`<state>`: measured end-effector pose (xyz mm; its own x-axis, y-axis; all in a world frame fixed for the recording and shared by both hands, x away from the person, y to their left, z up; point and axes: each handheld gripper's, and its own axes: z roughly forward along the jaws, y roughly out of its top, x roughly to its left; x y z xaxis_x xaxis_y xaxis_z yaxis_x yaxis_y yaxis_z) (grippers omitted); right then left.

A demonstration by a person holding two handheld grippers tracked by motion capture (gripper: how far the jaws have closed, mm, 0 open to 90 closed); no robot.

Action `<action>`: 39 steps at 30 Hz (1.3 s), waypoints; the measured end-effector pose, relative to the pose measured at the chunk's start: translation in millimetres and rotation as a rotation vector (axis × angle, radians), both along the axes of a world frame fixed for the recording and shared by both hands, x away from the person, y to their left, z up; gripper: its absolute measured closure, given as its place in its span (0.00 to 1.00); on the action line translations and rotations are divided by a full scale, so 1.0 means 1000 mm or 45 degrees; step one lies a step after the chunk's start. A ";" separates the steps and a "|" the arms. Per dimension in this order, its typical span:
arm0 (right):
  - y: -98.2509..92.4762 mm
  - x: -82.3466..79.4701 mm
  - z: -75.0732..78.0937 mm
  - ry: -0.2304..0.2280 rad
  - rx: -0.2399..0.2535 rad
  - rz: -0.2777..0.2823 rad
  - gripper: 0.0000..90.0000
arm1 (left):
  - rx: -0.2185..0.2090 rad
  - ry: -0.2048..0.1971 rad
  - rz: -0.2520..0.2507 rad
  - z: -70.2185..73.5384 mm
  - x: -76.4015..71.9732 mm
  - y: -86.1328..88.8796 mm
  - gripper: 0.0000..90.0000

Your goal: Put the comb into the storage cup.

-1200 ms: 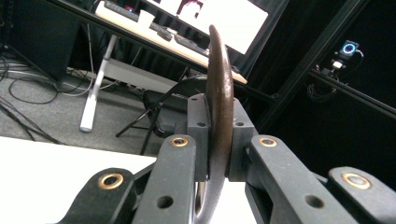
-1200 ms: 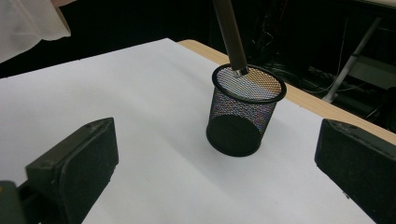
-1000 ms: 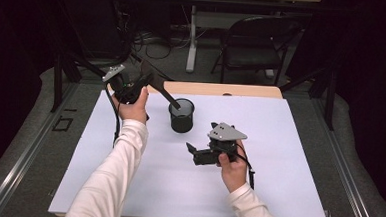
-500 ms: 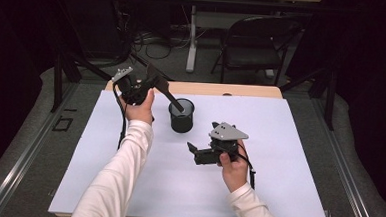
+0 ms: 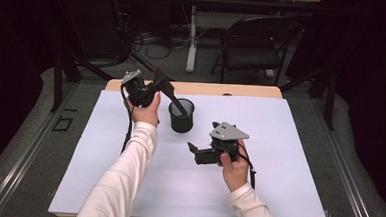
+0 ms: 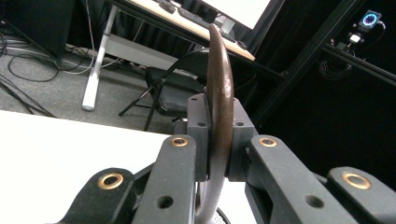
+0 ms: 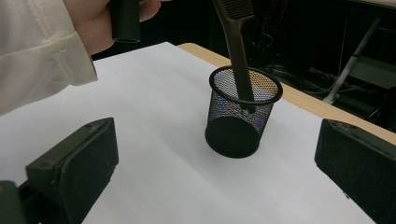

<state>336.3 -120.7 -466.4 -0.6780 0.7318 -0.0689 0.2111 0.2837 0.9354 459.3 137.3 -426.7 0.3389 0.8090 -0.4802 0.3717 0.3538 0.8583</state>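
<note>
both grippers first: left gripper (image 5: 158, 86), raised over the far left of the table, is clenched on the flat head of a dark comb (image 6: 219, 93), its pads pressing each side of the thin brown blade in the left gripper view. right gripper (image 5: 194, 152) rests low near the middle of the table with its jaws spread wide and nothing between them, pointed toward the cup.

by size: the wooden table (image 5: 252, 90) carries a white sheet (image 5: 279, 143) that covers most of its top. on that sheet, near the far edge, stands a black mesh cup (image 5: 181, 116), upright. the comb slants down from the left gripper, and its handle end is inside the cup, leaning against the rim on the side nearer that gripper (image 7: 243, 56). behind the table, well apart, a black folding chair (image 5: 257, 47) stands on the grey floor.
</note>
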 end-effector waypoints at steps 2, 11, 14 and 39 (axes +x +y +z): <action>0.000 0.000 0.000 0.000 0.002 0.003 0.00 | 0.003 0.003 -0.003 -0.001 0.000 -0.002 0.94; 0.000 0.000 0.000 0.002 0.007 0.010 0.00 | 0.021 0.023 -0.008 -0.008 0.003 -0.007 0.94; 0.000 0.000 0.000 0.002 0.002 0.010 0.00 | 0.025 0.034 -0.007 -0.011 0.004 -0.008 0.94; -0.001 0.000 -0.001 0.009 0.003 0.022 0.00 | 0.025 0.088 -0.016 -0.027 0.007 -0.013 0.94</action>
